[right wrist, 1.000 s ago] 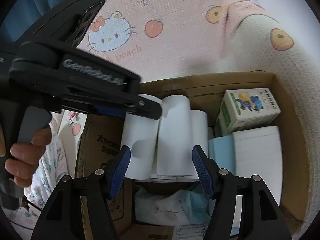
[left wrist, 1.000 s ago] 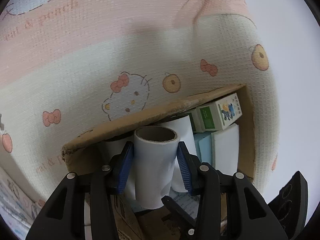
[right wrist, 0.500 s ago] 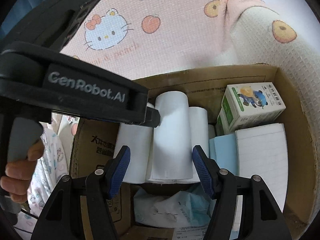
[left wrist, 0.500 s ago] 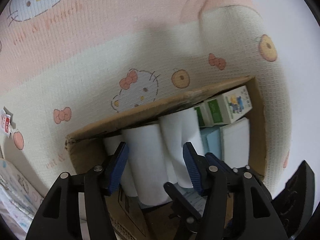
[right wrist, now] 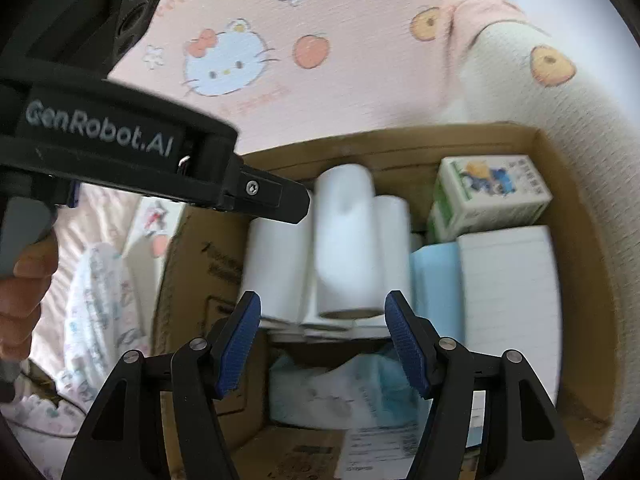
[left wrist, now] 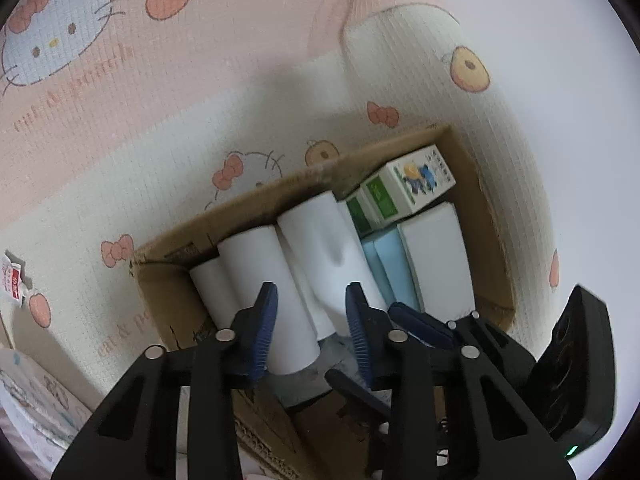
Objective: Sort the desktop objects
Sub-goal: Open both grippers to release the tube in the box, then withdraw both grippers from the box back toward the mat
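Note:
A cardboard box [left wrist: 256, 200] [right wrist: 400, 140] sits on a pink and cream cartoon mat. Several white paper rolls [left wrist: 260, 276] [right wrist: 344, 236] lie side by side in its left half. My left gripper [left wrist: 312, 320] hovers above them; its jaws are closing with nothing gripped, the rolls only showing behind the gap. Its black body [right wrist: 120, 148] crosses the right wrist view, held by a hand [right wrist: 24, 288]. My right gripper [right wrist: 324, 340] stands open over the box's near part, empty.
Inside the box on the right are a green and white cartoon carton [left wrist: 412, 188] [right wrist: 492, 196], a blue pack [right wrist: 434, 292] and a white pack [right wrist: 512, 292]. A clear bag with blue contents [right wrist: 344, 392] lies at the near end. Printed cloth [right wrist: 96, 320] lies left of the box.
The left gripper let go of the white roll, which now lies in the box with the others. It then lifted away and its jaws narrowed. The right gripper stayed open and shifted slightly.

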Demonstrator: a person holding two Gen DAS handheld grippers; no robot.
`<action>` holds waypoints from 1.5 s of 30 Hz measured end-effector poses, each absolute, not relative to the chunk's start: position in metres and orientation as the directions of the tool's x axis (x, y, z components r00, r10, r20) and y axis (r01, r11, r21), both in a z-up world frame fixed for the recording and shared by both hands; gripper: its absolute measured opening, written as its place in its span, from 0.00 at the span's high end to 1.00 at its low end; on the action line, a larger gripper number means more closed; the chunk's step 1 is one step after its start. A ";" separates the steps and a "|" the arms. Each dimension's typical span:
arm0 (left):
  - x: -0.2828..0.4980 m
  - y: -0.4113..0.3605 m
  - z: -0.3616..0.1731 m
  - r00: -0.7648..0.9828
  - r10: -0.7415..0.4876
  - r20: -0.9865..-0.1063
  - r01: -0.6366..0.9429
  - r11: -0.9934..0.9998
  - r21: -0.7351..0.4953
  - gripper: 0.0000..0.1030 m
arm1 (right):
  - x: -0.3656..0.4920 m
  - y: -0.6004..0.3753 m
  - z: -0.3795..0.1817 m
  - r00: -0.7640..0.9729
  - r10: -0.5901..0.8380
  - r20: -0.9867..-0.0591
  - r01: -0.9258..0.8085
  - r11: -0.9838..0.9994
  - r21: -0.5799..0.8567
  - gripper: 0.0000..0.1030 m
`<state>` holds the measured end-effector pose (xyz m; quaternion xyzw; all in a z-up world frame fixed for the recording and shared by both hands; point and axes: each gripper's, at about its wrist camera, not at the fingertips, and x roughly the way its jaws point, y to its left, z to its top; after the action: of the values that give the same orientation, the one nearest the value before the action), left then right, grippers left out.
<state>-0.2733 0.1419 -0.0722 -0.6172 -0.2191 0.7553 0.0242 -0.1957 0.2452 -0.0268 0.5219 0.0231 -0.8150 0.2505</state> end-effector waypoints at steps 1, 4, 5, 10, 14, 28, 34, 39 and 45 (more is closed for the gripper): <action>-0.272 0.142 -0.076 -0.227 0.308 -0.924 0.233 -0.904 -0.358 0.70 | -0.195 0.248 -0.027 -0.328 -0.407 -0.853 0.431 -0.868 0.249 0.40; -0.271 0.142 -0.088 -0.188 0.310 -0.932 0.246 -0.904 -0.350 0.70 | -0.195 0.263 -0.032 -0.331 -0.431 -0.839 0.400 -0.870 0.289 0.47; -0.271 0.142 -0.092 -0.178 0.314 -0.933 0.247 -0.903 -0.351 0.70 | -0.197 0.268 -0.033 -0.333 -0.439 -0.834 0.386 -0.871 0.304 0.48; -0.274 0.141 -0.095 -0.188 0.336 -0.923 0.256 -0.890 -0.376 0.70 | -0.203 0.277 -0.033 -0.330 -0.437 -0.837 0.367 -0.876 0.313 0.48; -0.280 0.138 -0.097 -0.198 0.370 -0.908 0.279 -0.867 -0.414 0.70 | -0.202 0.267 -0.033 -0.302 -0.368 -0.879 0.386 -0.891 0.240 0.48; -0.273 0.124 -0.099 -0.132 0.369 -0.920 0.225 -0.893 -0.391 0.61 | -0.184 0.259 -0.033 -0.214 -0.252 -0.944 0.362 -0.918 0.163 0.47; -0.276 0.119 -0.106 -0.149 0.374 -0.915 0.229 -0.887 -0.400 0.61 | -0.179 0.247 -0.043 -0.176 -0.279 -0.944 0.410 -0.893 0.188 0.47; -0.276 0.120 -0.106 -0.153 0.358 -0.921 0.220 -0.896 -0.385 0.61 | -0.192 0.232 -0.052 -0.195 -0.247 -0.949 0.375 -0.913 0.160 0.47; -0.268 0.114 -0.105 -0.167 0.378 -0.910 0.256 -0.875 -0.411 0.61 | -0.195 0.238 -0.054 -0.194 -0.292 -0.937 0.302 -0.926 0.226 0.47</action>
<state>-0.2685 0.1136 -0.1051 -0.6438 -0.2462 0.7232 0.0423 -0.1951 0.2380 -0.0545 0.6049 0.0044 -0.7728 0.1922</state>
